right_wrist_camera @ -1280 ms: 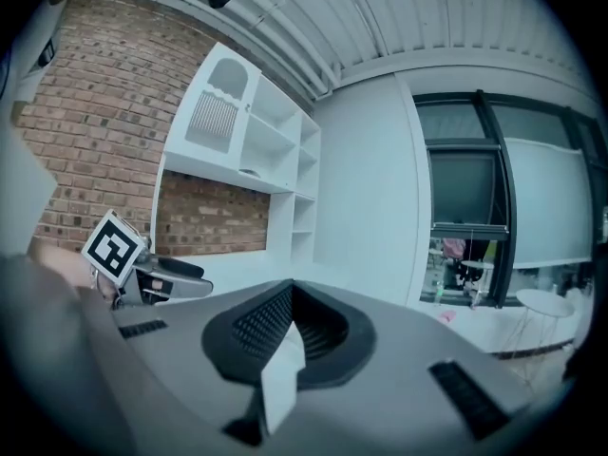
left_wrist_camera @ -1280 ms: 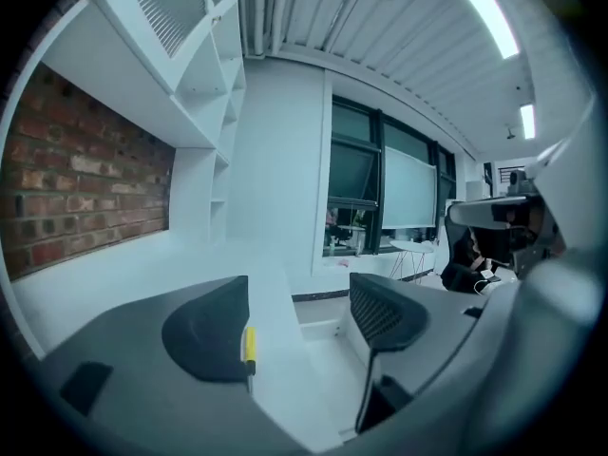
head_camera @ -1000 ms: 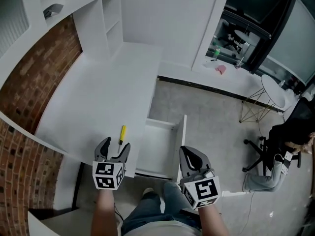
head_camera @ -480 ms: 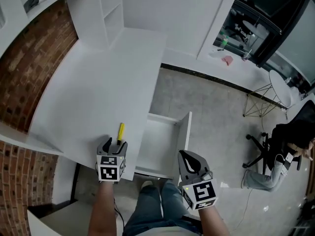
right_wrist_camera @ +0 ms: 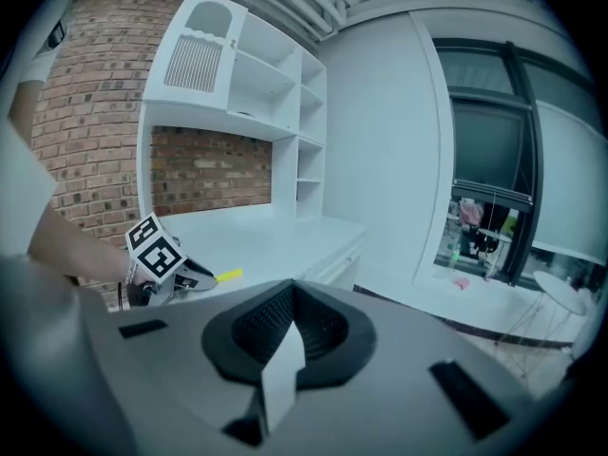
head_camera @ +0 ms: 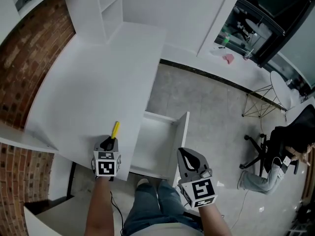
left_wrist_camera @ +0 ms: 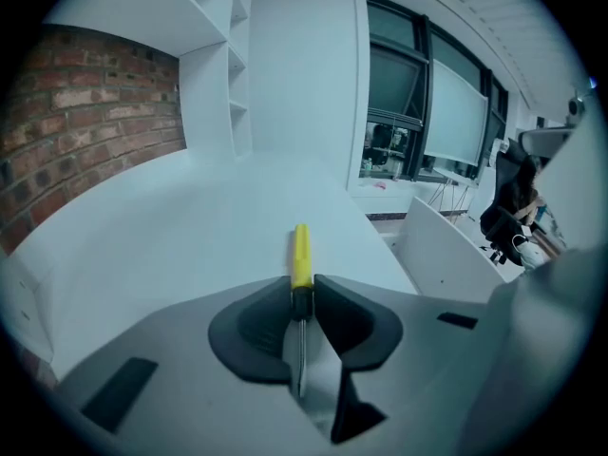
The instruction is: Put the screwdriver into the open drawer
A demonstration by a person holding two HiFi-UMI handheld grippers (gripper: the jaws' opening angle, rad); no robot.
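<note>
The left gripper (left_wrist_camera: 302, 288) has just been closing its two jaws, and they now pinch the one screwdriver (left_wrist_camera: 301, 255) at the dark collar where the shaft meets the handle. The yellow handle sticks out past the jaw tips, pointing away from the person; the thin metal shaft runs back between the jaws. The tool sits low at the front edge of the white desk (head_camera: 98, 82); whether it touches the top I cannot tell. Just to its right the single drawer (head_camera: 182, 132) stands pulled out, with nothing in the part that shows.

The right gripper (right_wrist_camera: 290, 297) has its jaws together with nothing between them. In the head view it hangs over the grey floor (head_camera: 211, 112), near the drawer's front right corner.

There are two grippers in all, each bearing one marker cube (head_camera: 106, 167). Behind the desk are one white shelf unit (head_camera: 106, 9) and a brick wall (head_camera: 29, 58).
</note>
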